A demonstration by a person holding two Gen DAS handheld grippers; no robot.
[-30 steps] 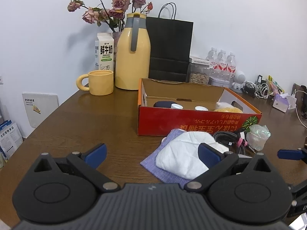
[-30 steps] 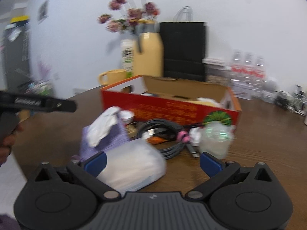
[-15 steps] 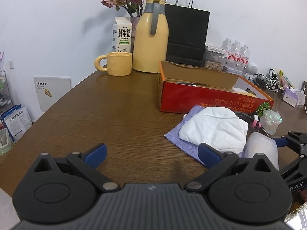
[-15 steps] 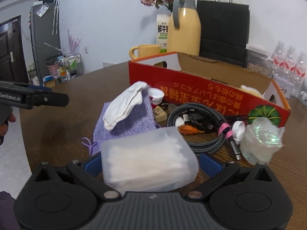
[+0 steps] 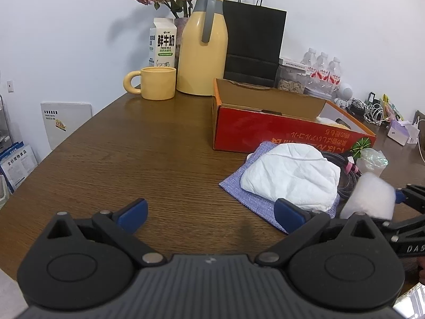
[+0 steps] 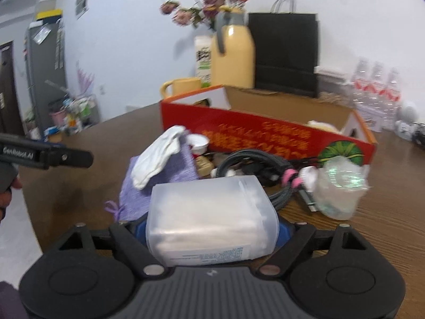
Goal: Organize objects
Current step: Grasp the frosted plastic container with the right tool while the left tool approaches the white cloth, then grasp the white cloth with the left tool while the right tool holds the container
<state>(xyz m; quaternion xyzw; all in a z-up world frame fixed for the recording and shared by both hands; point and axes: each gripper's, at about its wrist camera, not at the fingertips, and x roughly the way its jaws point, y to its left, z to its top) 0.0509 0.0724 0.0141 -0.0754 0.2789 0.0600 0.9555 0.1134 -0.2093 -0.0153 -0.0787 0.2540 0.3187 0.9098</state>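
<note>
A translucent plastic box [image 6: 209,220] with white contents sits between the blue pads of my right gripper [image 6: 211,232]. The jaws are closing and both pads touch its sides. In the left wrist view the same box [image 5: 369,196] shows at the right edge beside the right gripper [image 5: 401,196]. My left gripper [image 5: 209,210] is open over bare table, its right finger [image 5: 289,211] at the edge of a purple cloth [image 5: 249,196] with a white cloth [image 5: 289,175] on it. Behind stands the open red cardboard box [image 5: 265,135].
Between the pile and the red box [image 6: 265,135] lie a black braided cable [image 6: 252,156], a crumpled clear bag [image 6: 340,186] and a small white cap [image 6: 198,141]. A yellow mug [image 5: 156,82], yellow jug [image 5: 202,50], milk carton [image 5: 162,42], black paper bag [image 5: 252,45] and water bottles [image 5: 322,69] line the back.
The right gripper's jaws have drawn in from wide apart onto the sides of the translucent box. The left gripper has sunk a little and swung left, so the pile now sits further right.
</note>
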